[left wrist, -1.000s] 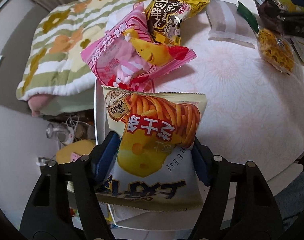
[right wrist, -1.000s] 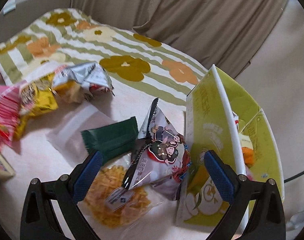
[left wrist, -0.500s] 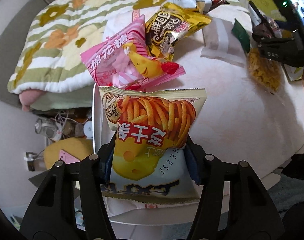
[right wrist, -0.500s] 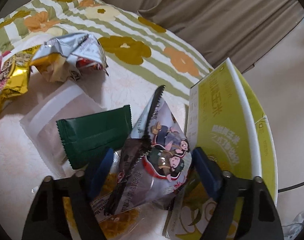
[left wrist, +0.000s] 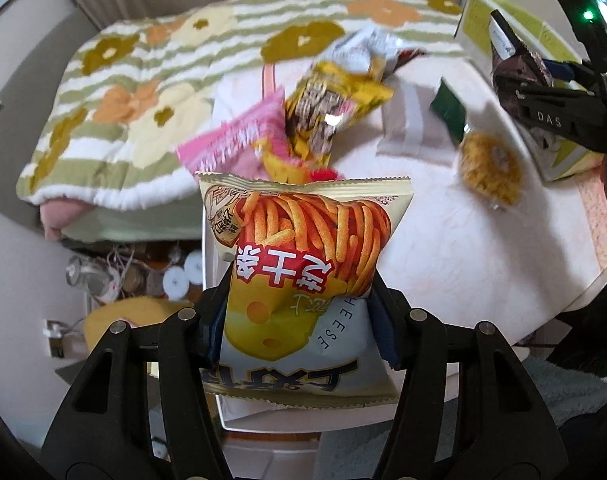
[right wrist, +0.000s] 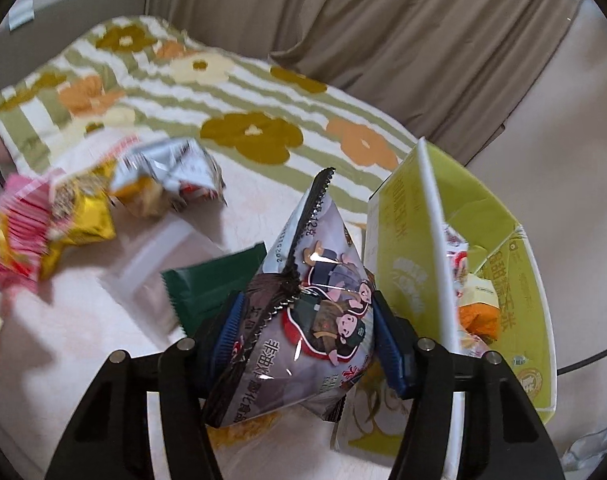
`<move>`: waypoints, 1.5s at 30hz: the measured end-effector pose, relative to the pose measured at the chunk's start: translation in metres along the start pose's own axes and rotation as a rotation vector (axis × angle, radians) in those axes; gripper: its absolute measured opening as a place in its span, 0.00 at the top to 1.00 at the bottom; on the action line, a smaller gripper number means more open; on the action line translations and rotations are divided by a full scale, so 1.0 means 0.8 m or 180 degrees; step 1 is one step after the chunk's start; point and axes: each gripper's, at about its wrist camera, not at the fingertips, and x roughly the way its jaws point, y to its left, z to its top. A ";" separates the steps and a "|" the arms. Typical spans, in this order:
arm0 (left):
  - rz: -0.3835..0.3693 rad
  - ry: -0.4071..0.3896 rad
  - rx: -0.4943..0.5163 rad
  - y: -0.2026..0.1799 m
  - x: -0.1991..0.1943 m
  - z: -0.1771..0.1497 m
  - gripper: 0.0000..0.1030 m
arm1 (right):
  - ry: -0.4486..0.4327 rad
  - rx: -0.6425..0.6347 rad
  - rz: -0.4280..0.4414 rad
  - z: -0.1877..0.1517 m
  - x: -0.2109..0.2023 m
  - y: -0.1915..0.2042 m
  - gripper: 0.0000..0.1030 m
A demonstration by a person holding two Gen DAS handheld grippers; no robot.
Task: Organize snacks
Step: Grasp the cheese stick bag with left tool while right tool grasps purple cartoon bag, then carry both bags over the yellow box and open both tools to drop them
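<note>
My left gripper [left wrist: 299,316] is shut on a cheese-stick snack bag [left wrist: 303,248] and holds it upright above the near edge of the white table [left wrist: 463,260]. My right gripper [right wrist: 309,336] has a grey triangular snack bag [right wrist: 323,280] between its blue pads; its jaws are closing and both pads press the bag's sides. That bag hangs just left of an open yellow-green box [right wrist: 499,240] with several snacks inside. In the left wrist view the right gripper [left wrist: 551,120] appears at the far right with the grey bag [left wrist: 515,60].
On the table lie a pink bag [left wrist: 239,140], a gold bag [left wrist: 331,104], a silver bag [left wrist: 363,48], a white packet [left wrist: 407,124], a green packet [left wrist: 449,110] and a clear noodle packet [left wrist: 489,168]. A flowered quilt [left wrist: 163,80] lies behind, curtains beyond.
The right jaws went from wide open to closed on the grey bag and lifted it off the table. The left gripper squeezed the cheese-stick bag tighter and rose with it.
</note>
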 end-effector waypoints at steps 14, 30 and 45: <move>-0.0406 -0.0769 0.0327 -0.041 -0.092 0.082 0.47 | -0.0364 0.0831 0.0124 -0.004 -0.125 -0.096 0.46; -0.0911 -0.1017 0.0591 -0.262 -0.115 0.218 0.47 | -0.0496 0.1148 0.0224 -0.037 -0.115 -0.290 0.46; -0.1101 -0.0478 0.0592 -0.420 -0.032 0.295 0.47 | -0.0233 0.1230 0.0662 -0.075 -0.045 -0.373 0.46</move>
